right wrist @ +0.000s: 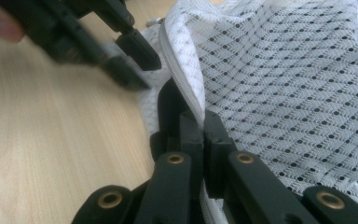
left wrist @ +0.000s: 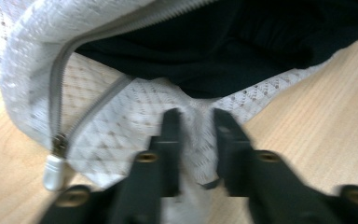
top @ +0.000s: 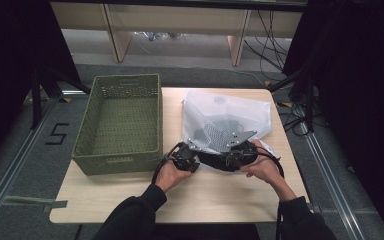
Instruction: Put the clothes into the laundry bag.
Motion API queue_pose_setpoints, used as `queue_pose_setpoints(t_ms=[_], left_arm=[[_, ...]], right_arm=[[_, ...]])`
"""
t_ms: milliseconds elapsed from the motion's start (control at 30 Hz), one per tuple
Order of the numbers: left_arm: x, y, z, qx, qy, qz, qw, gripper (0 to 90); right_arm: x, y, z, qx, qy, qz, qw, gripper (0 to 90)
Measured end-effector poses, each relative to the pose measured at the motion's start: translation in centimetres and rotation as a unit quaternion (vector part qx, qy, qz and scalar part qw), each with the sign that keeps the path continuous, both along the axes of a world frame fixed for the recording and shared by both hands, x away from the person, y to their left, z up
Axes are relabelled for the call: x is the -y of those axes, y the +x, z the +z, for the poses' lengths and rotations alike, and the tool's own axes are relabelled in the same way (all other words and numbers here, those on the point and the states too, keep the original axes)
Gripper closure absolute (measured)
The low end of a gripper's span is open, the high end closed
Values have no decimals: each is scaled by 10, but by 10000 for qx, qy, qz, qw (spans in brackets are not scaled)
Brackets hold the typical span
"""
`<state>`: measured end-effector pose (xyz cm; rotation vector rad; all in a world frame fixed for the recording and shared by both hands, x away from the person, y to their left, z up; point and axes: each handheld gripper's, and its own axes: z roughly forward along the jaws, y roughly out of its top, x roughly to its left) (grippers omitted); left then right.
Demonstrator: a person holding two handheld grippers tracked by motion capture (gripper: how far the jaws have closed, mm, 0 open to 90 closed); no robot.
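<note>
Nearest the lens in the right gripper view, the right hand-held gripper (right wrist: 204, 135) is clenching its two black jaws on the zippered upper edge of the white mesh laundry bag (right wrist: 298, 88), the zipper tape running up from between the jaw tips. In the left gripper view, the left hand-held gripper (left wrist: 196, 122) is sitting with its jaws parted around a fold of the bag's lower lip, mesh lying between them, so it is looking released rather than pinching; the zipper pull (left wrist: 54, 169) is hanging off to one side, and a dark garment (left wrist: 223, 51) is showing inside the opened mouth. From the high view, the bag (top: 225, 120) is lying on the right half of the tabletop (top: 130, 200), its mouth turned toward the person, with both hands working at that near edge and the green basket (top: 120, 120) standing just beside it on the left, nothing visible inside it. The step in hand appears to be spreading the bag's mouth open to get at the dark garment. The next move is probably calling for the left hand-held gripper to close on the lower lip and hold it down while the right one is lifting the upper edge, widening the opening enough to draw the garment out without the mesh slipping free.
</note>
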<state>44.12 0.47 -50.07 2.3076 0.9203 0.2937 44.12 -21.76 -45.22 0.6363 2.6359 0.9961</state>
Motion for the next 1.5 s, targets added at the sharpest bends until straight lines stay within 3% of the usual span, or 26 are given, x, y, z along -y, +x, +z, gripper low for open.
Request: queue_pose_setpoints(t_ms=[100, 200, 233, 300, 333, 400, 533, 633, 700, 800, 833, 933, 1033, 1067, 1100, 1133, 1167, 1200, 1267, 1400, 1500], left_arm=[[5, -6, 0, 178, 148, -107, 9997, 875], [5, -9, 1, 107, 166, -304, 9993, 883], [5, -11, 1, 191, 172, -372, 9990, 883], [3, -14, 1, 169, 149, -428, 9988, 884], [3, -15, 1, 123, 147, -465, 9987, 885], [0, -18, 2, 215, 303, -579, 9976, 887], [-1, -25, 1, 270, 336, -591, 9973, 888], [-1, -31, 2, 163, 315, -698, 9969, 889], [0, -36, 2, 197, 380, -759, 9962, 889], [2, -41, 3, 180, 418, -891, 9950, 889], [3, -42, 3, 203, 416, -915, 9947, 889], [3, -44, 3, 145, 408, -914, 9949, 889], [2, -46, 3, 193, 461, -1017, 9936, 889], [2, -46, 3, 154, 449, -1040, 9934, 889], [2, -47, 3, 174, 442, -1019, 9937, 889], [1, -47, 4, 204, 474, -1067, 9930, 889], [1, -48, 3, 213, 469, -1036, 9933, 889], [1, -48, 3, 220, 453, -1011, 9936, 889], [0, -49, 4, 185, 436, -1018, 9937, 889], [-7, -47, 7, 202, 380, -962, 9944, 885], [-12, -47, 8, 216, 404, -886, 9950, 883]], right_arm=[[-4, 0, -2, 27, -44, 113, 9999, 899], [-12, 2, -9, -103, -109, 76, 9999, 899], [-14, 2, -11, -152, -126, 75, 9998, 899], [-19, 7, -18, -66, -212, 98, 9997, 899], [-21, 7, -20, -187, -205, -72, 9996, 899], [-24, 14, -26, -69, -232, -119, 9996, 900], [-23, 23, -28, 91, -151, -348, 9992, 900], [-22, 31, -27, 151, -94, -637, 9978, 900], [-19, 38, -28, 199, -20, -820, 9964, 900], [-16, 47, -28, 209, 6, -964, 9951, 900], [-15, 52, -28, 285, 3, -856, 9959, 900], [-16, 58, -28, 176, 66, -1109, 9936, 900], [-17, 67, -28, 271, 21, -1132, 9932, 900], [-17, 71, -27, 194, -1, -1139, 9933, 900], [-18, 73, -28, 282, 16, -1153, 9929, 900], [-19, 74, -28, 213, 41, -1307, 9912, 900], [-20, 77, -28, 264, 14, -1239, 9919, 900], [-19, 84, -27, 356, -95, -983, 9945, 900], [-20, 82, -28, 362, -79, -1197, 9921, 900], [-16, 74, -18, 298, -102, -1002, 9945, 900], [-11, 66, -10, 417, -31, -945, 9946, 900]])
